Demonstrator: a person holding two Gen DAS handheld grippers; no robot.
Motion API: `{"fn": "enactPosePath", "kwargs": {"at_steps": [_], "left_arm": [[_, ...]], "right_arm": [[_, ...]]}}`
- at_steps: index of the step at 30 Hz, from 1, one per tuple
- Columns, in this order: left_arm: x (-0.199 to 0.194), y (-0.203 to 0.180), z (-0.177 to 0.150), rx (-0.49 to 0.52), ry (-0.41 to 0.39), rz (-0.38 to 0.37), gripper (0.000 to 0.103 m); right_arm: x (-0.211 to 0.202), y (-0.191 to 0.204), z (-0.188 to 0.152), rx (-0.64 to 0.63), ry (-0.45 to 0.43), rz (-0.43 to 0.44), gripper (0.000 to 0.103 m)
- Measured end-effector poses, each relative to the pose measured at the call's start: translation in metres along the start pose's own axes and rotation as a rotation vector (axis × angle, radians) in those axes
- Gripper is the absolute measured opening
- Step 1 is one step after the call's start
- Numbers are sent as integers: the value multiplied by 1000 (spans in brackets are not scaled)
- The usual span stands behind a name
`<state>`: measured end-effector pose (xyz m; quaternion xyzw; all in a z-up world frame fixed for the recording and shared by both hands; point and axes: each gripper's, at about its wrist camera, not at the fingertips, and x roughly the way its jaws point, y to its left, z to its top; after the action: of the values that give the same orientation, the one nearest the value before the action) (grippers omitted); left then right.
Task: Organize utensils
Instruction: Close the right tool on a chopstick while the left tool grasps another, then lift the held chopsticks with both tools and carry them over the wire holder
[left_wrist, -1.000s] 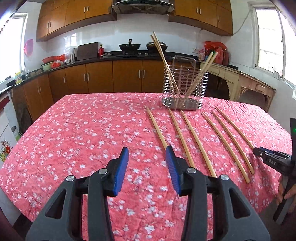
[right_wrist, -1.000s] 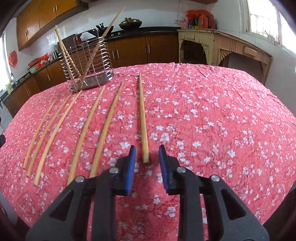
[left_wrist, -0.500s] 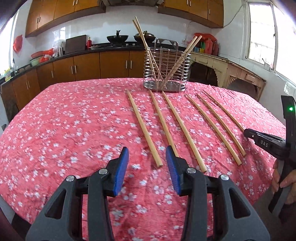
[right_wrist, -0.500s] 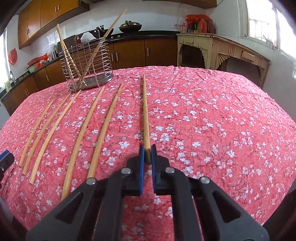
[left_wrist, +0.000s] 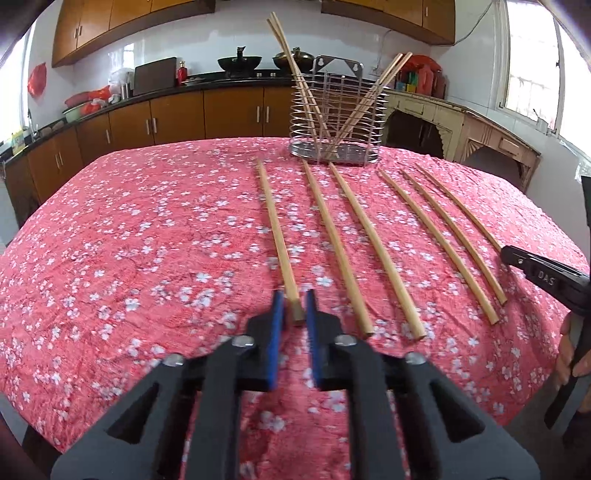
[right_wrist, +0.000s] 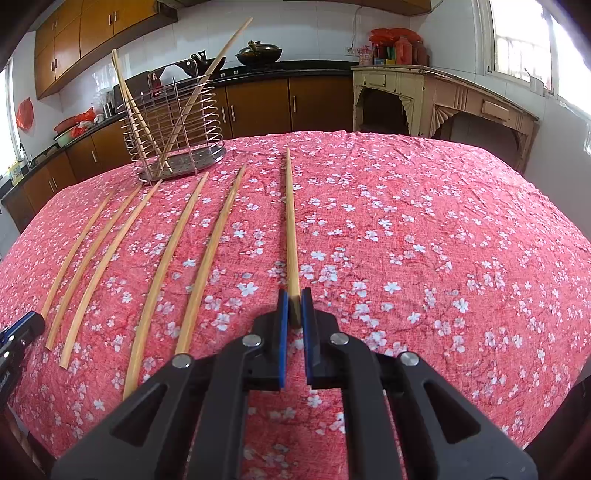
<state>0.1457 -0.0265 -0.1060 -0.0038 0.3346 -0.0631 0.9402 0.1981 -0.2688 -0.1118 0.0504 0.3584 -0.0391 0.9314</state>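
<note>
Bamboo chopsticks lie in a fanned row of six on a tabletop (left_wrist: 129, 240) covered with a red cloth printed in white blossoms, their far tips toward a wire utensil holder (left_wrist: 334, 122) that stands at upper centre of the left wrist view and upper left of the right wrist view. Several more chopsticks stand tilted inside the holder, leaning left and right against its wire wall. At lower centre of the left wrist view, the left gripper (left_wrist: 294, 308) has just closed, its blue-padded fingers (left_wrist: 276, 325) drawn together on the near end of the leftmost chopstick (left_wrist: 276, 232), which runs straight up the frame and rests on the cloth. At lower centre of the right wrist view, the right gripper (right_wrist: 294, 308) is clamped on the near end of the rightmost chopstick (right_wrist: 290, 221), that stick likewise lying flat and pointing up the frame. Four loose chopsticks lie between the two gripped ones, apart from both grippers. The right gripper also shows at the right edge of the left wrist view, with a person's hand (left_wrist: 570, 354) on its handle. Wooden cabinets, a dark counter with woks and a pale sideboard fill the background.
</note>
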Motion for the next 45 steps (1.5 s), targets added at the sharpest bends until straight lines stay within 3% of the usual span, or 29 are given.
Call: {"fn": "enactPosePath", "kwargs": {"at_steps": [7, 31, 45], "left_arm": [[-3, 23, 2, -51, 12, -4, 8], [-7, 21, 2, -49, 3, -4, 7], [-77, 68, 90, -13, -276, 83, 7]], "right_arm": [[-1, 2, -1, -1, -1, -1, 8], [-2, 4, -1, -22, 0, -15, 8], [-72, 3, 66, -36, -254, -25, 8]]}}
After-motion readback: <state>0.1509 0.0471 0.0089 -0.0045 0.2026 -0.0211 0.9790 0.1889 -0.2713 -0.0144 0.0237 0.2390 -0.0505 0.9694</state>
